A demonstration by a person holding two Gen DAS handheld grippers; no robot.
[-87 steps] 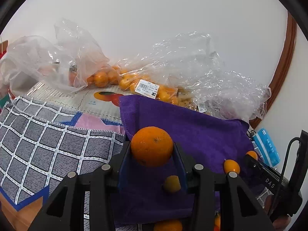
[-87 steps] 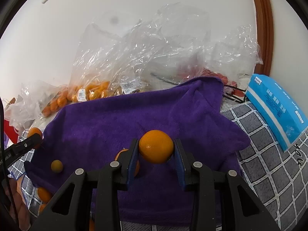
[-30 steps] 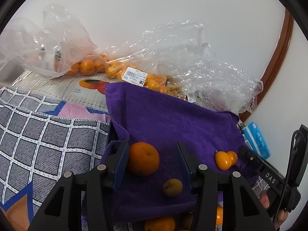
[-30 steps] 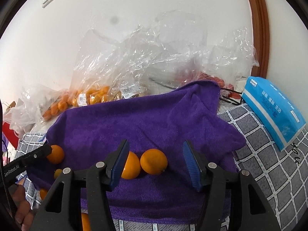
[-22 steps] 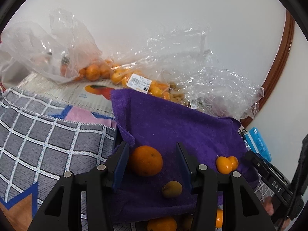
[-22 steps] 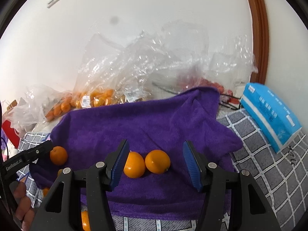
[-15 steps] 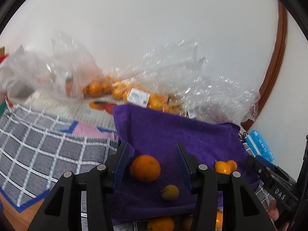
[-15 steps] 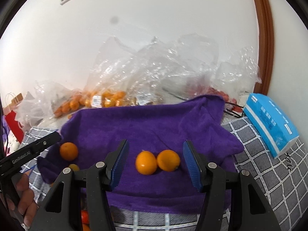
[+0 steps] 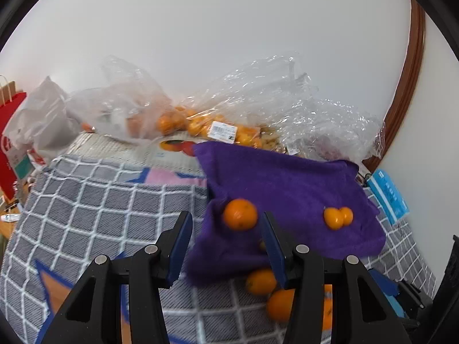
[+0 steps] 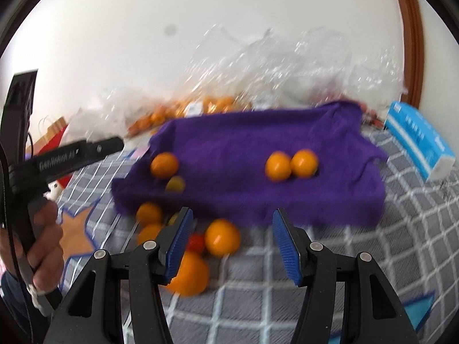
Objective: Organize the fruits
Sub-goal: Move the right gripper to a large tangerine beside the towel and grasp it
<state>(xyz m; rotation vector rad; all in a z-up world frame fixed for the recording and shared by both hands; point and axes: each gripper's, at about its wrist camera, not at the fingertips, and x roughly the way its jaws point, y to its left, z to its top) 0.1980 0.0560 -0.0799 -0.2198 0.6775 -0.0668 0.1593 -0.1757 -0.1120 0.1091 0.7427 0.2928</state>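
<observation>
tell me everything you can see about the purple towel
The deep purple fluffy towel looks like soft terry cloth, spread loosely and rumpled over the grey checked blanket. Its far edge lies against the clear plastic bags of fruit. On it rest a pair of touching orange fruits, a single orange fruit near its left edge, and a smaller dull yellowish fruit beside that one. More loose oranges lie off its near edge.
</observation>
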